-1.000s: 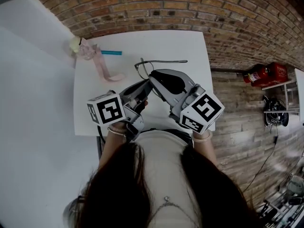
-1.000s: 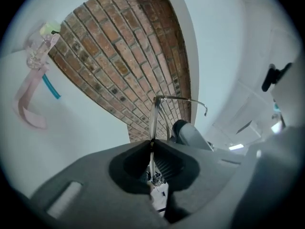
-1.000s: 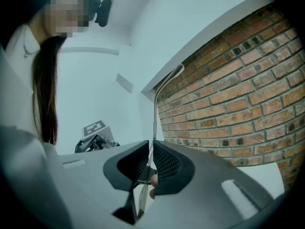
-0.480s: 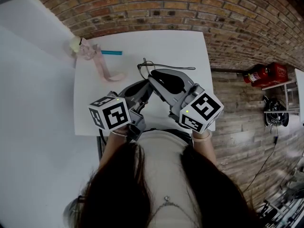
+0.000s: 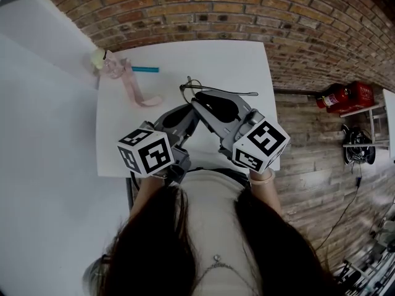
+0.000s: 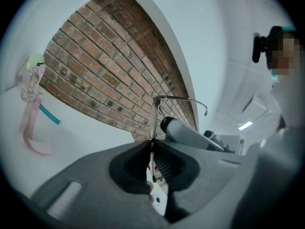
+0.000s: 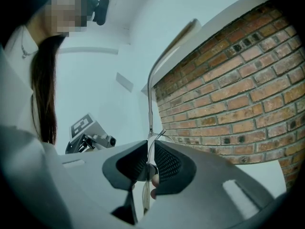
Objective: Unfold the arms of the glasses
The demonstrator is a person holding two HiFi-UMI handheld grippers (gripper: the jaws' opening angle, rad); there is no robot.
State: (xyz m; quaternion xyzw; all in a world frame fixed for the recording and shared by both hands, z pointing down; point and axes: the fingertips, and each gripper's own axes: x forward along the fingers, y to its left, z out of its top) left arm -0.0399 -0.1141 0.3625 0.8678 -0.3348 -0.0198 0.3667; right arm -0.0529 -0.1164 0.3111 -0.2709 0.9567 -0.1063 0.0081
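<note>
Metal glasses point(image 6: 153, 116), mostly hidden, pinched by both hand-held grippers point(image 6: 151, 144) point(image 7: 149, 142)

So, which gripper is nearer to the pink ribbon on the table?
Left. The left gripper holds the glasses just right of the pink ribbon; the right gripper grips them farther right, beyond it.

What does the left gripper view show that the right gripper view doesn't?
Left gripper view only: the white table with a pink strap, a teal stick and a small bottle. Right gripper view only: the other gripper's marker cube and the person's long dark hair. Both: the brick wall, and the glasses pinched between that view's own shut fingers.
</note>
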